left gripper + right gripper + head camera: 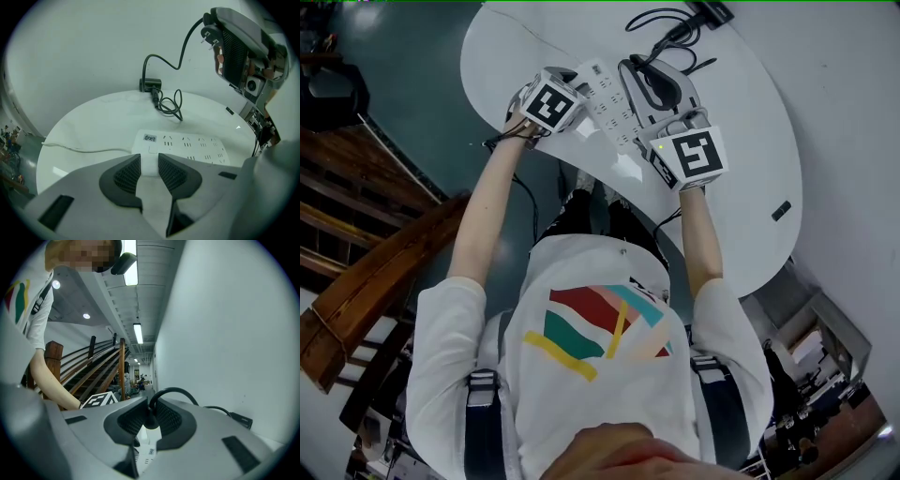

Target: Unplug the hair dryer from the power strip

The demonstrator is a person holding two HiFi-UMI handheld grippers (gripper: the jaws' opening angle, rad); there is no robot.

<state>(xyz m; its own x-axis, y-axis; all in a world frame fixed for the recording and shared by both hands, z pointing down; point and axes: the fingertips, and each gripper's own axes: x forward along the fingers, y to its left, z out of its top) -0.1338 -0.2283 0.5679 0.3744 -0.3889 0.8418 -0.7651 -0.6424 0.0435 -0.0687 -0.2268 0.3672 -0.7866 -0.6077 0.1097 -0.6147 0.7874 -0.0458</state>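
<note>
A white power strip point(187, 144) lies on the white oval table point(750, 187). My left gripper point(150, 165) bears down on the strip's switch end, and the strip's near edge fills the narrow gap between its pads. My right gripper point(149, 419) is shut on the black plug point(150, 423). In the left gripper view the plug point(209, 33) hangs high above the strip with its bare prongs showing. Its black cable point(180, 56) runs down to the black hair dryer point(151, 85) at the table's far edge. From the head view, the right gripper point(645, 71) hovers just right of the strip point(607, 101) and the left gripper point(578, 94) sits at its left.
A thin white cord point(79, 149) leaves the strip toward the left table edge. Loose loops of black cable point(169, 105) lie beyond the strip. A white wall stands right behind the table. Wooden stair rails point(366, 272) are to the left, below the table.
</note>
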